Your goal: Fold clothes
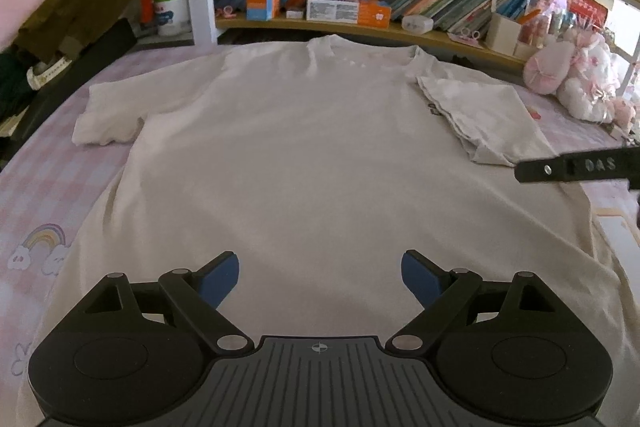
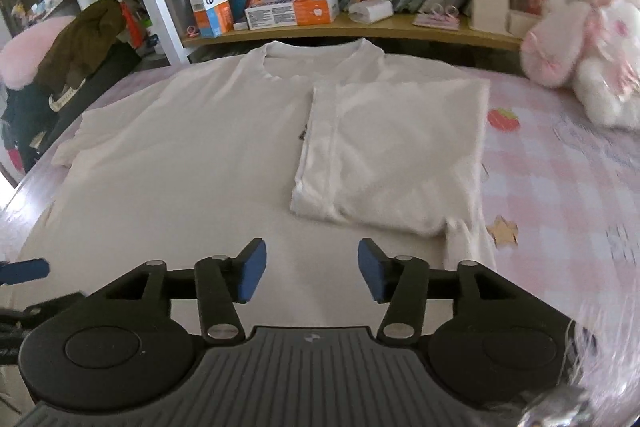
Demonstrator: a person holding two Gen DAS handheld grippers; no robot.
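A white T-shirt (image 1: pixel 288 147) (image 2: pixel 192 163) lies flat on the pink checked bed, collar toward the bookshelf. Its right sleeve (image 1: pixel 480 115) (image 2: pixel 392 155) is folded inward over the body; the left sleeve (image 1: pixel 112 115) lies spread out. My left gripper (image 1: pixel 320 279) hovers open over the shirt's lower hem area, nothing between its blue pads. My right gripper (image 2: pixel 311 269) is open too, above the lower right part of the shirt, just short of the folded sleeve. One finger of the right gripper (image 1: pixel 576 167) shows at the right edge of the left wrist view.
A bookshelf (image 1: pixel 360 27) with books and boxes runs along the far side of the bed. Pink plush toys (image 2: pixel 592 67) sit at the far right. Dark clothes (image 1: pixel 76 11) are piled at the far left. Pink checked bedsheet (image 2: pixel 560 187) surrounds the shirt.
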